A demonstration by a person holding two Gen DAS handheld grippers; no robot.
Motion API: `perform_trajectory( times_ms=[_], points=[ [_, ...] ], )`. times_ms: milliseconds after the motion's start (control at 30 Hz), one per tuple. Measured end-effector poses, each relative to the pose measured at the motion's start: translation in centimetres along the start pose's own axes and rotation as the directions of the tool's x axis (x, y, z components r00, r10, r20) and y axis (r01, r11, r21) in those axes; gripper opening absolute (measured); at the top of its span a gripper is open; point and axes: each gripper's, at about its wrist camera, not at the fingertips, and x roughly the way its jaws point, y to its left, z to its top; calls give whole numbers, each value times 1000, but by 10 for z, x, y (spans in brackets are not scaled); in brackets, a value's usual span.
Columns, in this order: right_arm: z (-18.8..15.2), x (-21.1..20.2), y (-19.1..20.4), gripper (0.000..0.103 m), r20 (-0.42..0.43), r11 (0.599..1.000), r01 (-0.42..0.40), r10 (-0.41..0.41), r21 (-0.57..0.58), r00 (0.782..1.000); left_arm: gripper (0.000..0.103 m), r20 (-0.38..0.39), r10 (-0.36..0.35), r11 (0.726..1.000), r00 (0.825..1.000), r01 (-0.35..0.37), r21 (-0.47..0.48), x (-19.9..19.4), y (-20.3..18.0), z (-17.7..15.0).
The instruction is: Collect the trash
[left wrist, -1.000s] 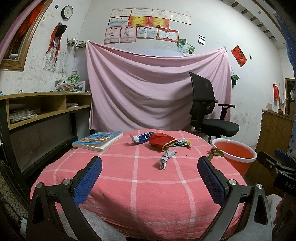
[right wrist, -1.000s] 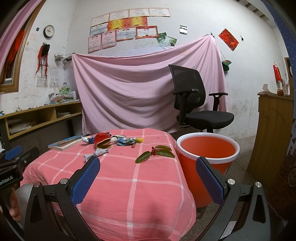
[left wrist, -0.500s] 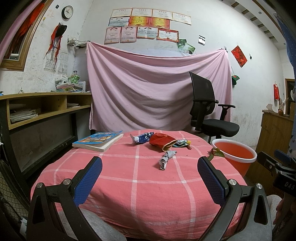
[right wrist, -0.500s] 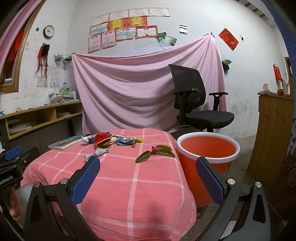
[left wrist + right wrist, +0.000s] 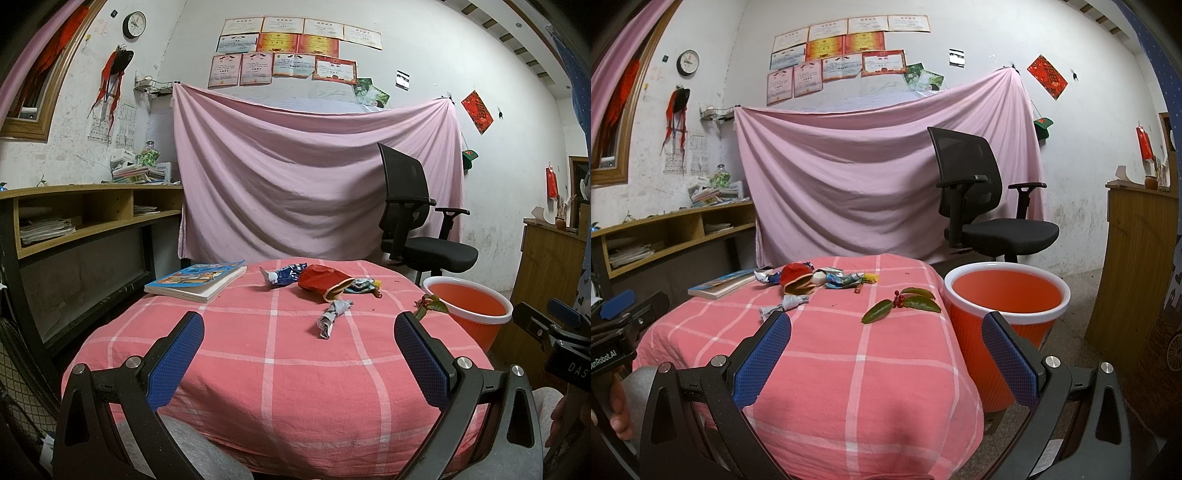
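Note:
Trash lies on the far part of a table under a pink checked cloth (image 5: 273, 354): a red bag (image 5: 321, 280), a blue wrapper (image 5: 282, 274), a twisted grey wrapper (image 5: 330, 317), and small wrappers (image 5: 364, 286). A leafy sprig with red berries (image 5: 901, 302) rests near the table's right edge. An orange bucket (image 5: 1004, 306) stands on the floor right of the table. My left gripper (image 5: 299, 336) is open over the near side of the table, holding nothing. My right gripper (image 5: 886, 336) is open too, near the table's right corner, short of the sprig.
A picture book (image 5: 195, 282) lies at the table's back left. A black office chair (image 5: 417, 229) stands behind the bucket before a pink hanging sheet (image 5: 314, 184). Wooden shelves (image 5: 85, 214) run along the left wall, a wooden cabinet (image 5: 1137, 258) along the right.

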Motion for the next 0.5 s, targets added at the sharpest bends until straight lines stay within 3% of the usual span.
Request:
perform_trajectory(
  times_ms=[267,500],
  points=[
    [3,-1,0,103,9,1000,-6,6,-2,1000,101,6,1,1000,1000,-1,-2,-4,6,9],
    [13,10,9,103,55,1000,-4,5,-19,999,101,34,-5,1000,999,6,-20,17,9,16]
  ],
)
